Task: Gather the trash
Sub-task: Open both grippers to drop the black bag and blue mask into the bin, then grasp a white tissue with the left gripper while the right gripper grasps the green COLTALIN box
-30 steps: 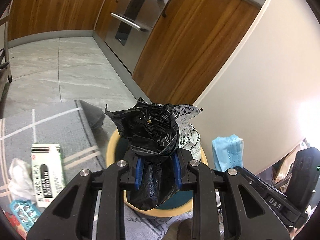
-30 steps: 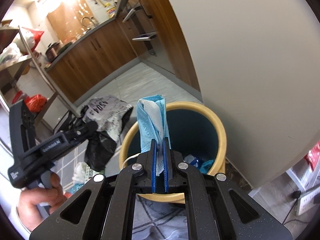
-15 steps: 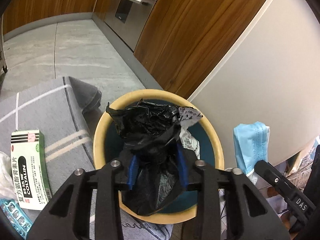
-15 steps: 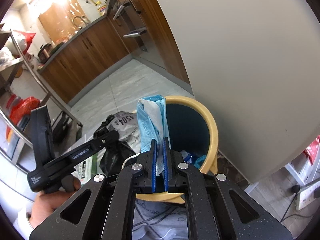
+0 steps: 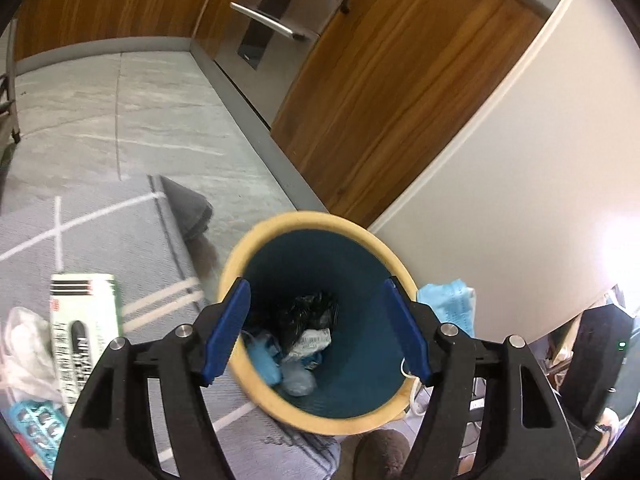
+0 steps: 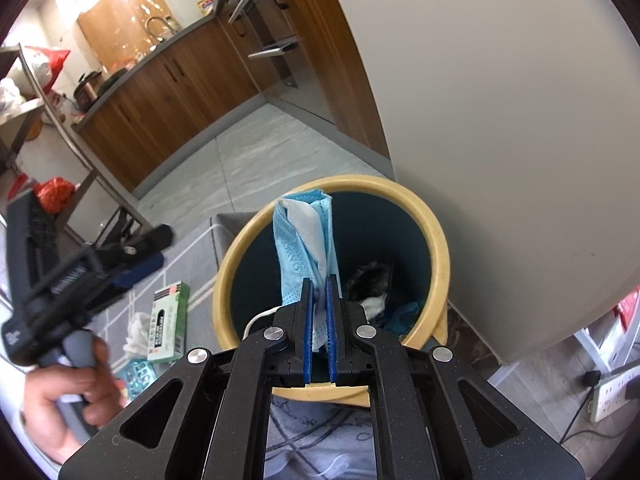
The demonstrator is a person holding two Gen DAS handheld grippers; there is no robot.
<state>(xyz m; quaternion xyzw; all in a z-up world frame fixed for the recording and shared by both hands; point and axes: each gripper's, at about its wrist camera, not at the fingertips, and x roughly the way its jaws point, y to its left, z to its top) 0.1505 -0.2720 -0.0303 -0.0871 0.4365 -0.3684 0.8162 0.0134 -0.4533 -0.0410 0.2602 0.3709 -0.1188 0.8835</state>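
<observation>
Bag lies binned; your left gripper gapes empty, right gripper pinches the mask — carton, nine o'clock, remains.

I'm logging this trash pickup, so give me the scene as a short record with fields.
left gripper: open, empty, above the bin
right gripper: shut on blue face mask, over the bin
bin: yellow rim, teal inside
in bin: black plastic bag, other scraps
on rug: green and white medicine box, white tissue, blue blister pack
</observation>
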